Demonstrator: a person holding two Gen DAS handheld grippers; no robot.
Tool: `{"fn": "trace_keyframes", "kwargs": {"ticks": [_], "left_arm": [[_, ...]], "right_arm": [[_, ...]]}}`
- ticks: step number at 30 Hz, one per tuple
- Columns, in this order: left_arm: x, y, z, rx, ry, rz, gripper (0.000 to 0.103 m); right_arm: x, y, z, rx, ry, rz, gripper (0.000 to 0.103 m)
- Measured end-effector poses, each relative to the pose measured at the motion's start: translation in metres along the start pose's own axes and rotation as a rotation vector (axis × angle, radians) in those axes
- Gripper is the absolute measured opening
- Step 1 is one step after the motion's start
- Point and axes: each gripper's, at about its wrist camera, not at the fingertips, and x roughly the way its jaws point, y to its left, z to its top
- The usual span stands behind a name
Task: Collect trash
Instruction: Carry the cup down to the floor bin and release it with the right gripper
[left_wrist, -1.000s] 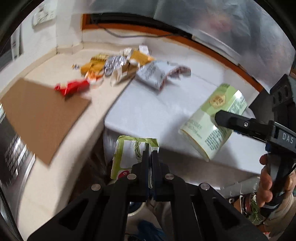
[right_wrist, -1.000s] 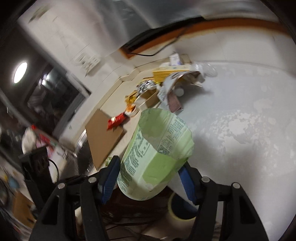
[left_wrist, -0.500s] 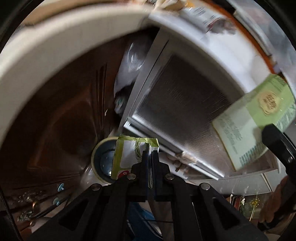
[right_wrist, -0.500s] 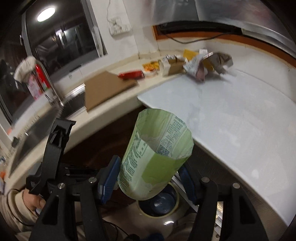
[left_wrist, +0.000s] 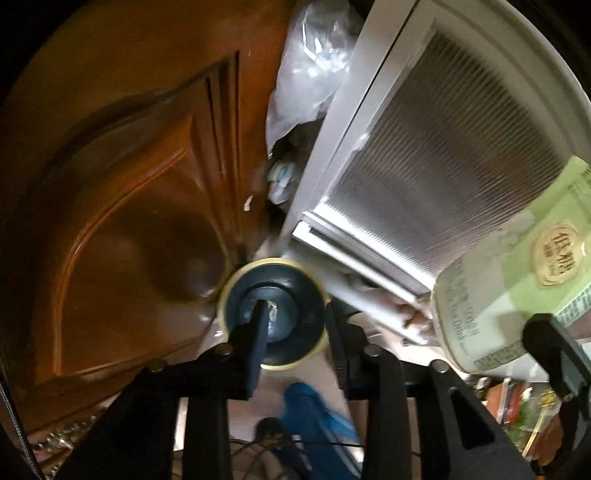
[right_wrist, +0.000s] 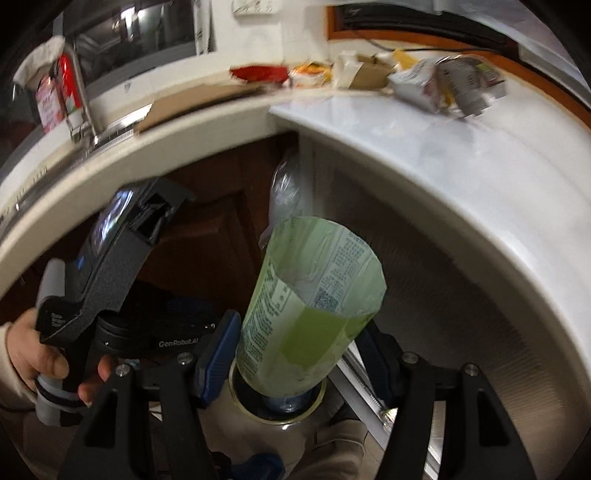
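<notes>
Hovering over the bin (left_wrist: 273, 317), our left gripper (left_wrist: 295, 325) is opening, empty; next we let the right gripper (right_wrist: 295, 354) drop its clamped green carton (right_wrist: 310, 295).

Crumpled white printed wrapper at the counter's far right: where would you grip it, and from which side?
Judging from the right wrist view, grip the crumpled white printed wrapper across its raised, folded middle, coming from above: it lies flat on the white counter, and the folds give the fingers something to pinch. Blur hides finer detail.

Bin (right_wrist: 277, 408) mostly hidden behind green carton (right_wrist: 310, 306)
</notes>
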Motion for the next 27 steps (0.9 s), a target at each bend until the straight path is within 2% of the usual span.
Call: {"fn": "trace_keyframes", "kwargs": {"ticks": [2,5,9,16,21,23,27], "left_arm": [[0.003,0.002,-0.001,0.008,-0.008,0.043,0.056],[0.007,0.01,-0.005,0.002,-0.008,0.086,0.06],[0.011,0.023,-0.012,-0.016,-0.002,0.125,0.077],[0.031,0.035,-0.024,-0.031,0.031,0.169,0.084],[0.052,0.037,-0.026,-0.043,0.063,0.155,0.093],[0.055,0.037,-0.026,-0.046,0.064,0.15,0.093],[0.055,0.039,-0.028,-0.059,0.067,0.144,0.094]], "right_arm": [[0.013,0.003,-0.004,-0.015,0.024,0.001,0.063],[0.034,0.005,-0.01,-0.033,0.069,0.014,0.063],[0.062,0.005,-0.019,-0.038,0.125,0.052,0.064],[0.109,-0.001,-0.031,-0.003,0.226,0.071,0.065],[0.134,-0.003,-0.042,0.029,0.283,0.087,0.066],[0.142,-0.007,-0.045,0.062,0.301,0.11,0.066],[0.149,-0.011,-0.045,0.109,0.302,0.136,0.076]]}}
